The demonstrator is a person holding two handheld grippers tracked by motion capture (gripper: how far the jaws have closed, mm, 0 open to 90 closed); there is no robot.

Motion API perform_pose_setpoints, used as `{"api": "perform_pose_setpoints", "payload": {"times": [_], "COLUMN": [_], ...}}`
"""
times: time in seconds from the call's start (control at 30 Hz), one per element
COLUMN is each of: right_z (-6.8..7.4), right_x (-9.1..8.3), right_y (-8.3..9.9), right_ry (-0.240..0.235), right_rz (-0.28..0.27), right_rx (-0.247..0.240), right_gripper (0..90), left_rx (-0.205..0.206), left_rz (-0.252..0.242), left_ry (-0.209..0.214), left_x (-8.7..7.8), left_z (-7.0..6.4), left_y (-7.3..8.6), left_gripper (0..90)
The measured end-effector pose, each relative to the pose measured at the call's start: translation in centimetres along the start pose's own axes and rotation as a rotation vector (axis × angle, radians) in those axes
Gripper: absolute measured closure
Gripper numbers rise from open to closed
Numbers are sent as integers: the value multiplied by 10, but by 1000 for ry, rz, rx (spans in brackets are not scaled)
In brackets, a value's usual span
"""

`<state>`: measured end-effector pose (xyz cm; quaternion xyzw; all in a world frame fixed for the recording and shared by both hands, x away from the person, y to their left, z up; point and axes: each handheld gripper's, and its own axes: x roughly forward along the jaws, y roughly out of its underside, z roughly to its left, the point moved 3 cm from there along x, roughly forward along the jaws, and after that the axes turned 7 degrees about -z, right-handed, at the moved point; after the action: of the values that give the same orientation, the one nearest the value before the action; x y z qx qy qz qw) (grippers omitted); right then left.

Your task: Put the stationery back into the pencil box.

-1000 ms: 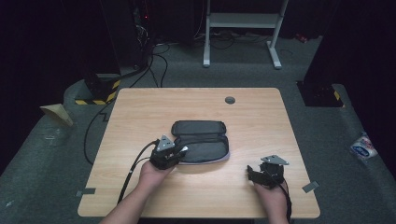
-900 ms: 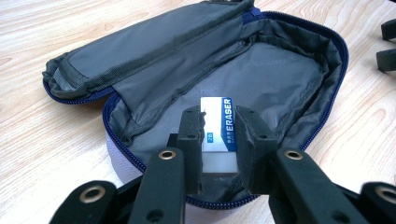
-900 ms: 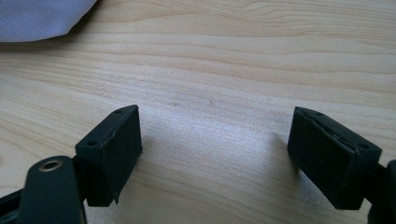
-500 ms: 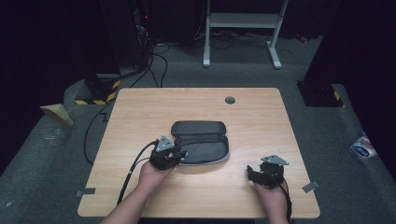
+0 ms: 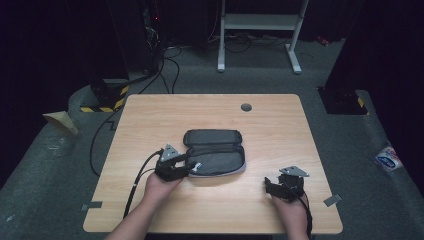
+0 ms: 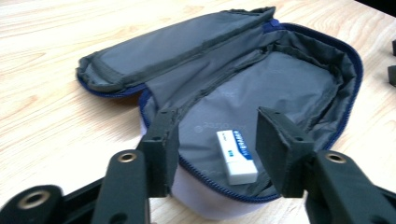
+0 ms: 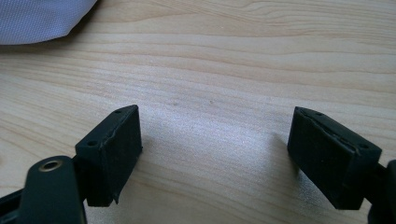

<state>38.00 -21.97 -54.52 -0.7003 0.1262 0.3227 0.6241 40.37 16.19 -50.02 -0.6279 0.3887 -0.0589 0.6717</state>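
Note:
A grey zip pouch (image 5: 215, 152) with blue trim lies unzipped in the middle of the table, its lid folded back. Inside it, near the front wall, lies a white eraser (image 6: 236, 156) in a blue-printed sleeve. My left gripper (image 5: 192, 165) hovers at the pouch's left end, open, its jaws (image 6: 215, 149) standing on either side of the eraser without touching it. My right gripper (image 5: 267, 186) sits low over bare wood at the front right, open and holding nothing (image 7: 215, 149). A corner of the pouch (image 7: 42, 18) shows at the upper left of the right gripper view.
The wooden table (image 5: 150, 125) has a round cable grommet (image 5: 246, 107) near its far edge. Cables, a yellow-black striped block (image 5: 100, 107) and a white stand (image 5: 257, 30) are on the floor beyond. Tape pieces (image 5: 332, 200) mark the front corners.

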Motion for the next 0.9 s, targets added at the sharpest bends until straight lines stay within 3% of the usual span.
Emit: {"api": "perform_pose_setpoints", "payload": {"times": [0.4,0.57,0.73,0.9], "right_z": [0,0,0,0], "right_x": [0,0,0,0], "right_y": [0,0,0,0], "right_ry": [1,1,3,3], "right_rz": [-1,-1,-3,-4], "right_rx": [0,0,-1,-1], "right_gripper": [174,174,176,177], "left_rx": [-38,-50,-66,-41], "left_rz": [-6,55,117,185], "left_ry": [-48,-82,-140,-207], "left_x": [-18,-27,-42,-61], "left_z": [30,49,70,88], "left_y": [13,29,49,70], "left_gripper": [306,160,73,0]}}
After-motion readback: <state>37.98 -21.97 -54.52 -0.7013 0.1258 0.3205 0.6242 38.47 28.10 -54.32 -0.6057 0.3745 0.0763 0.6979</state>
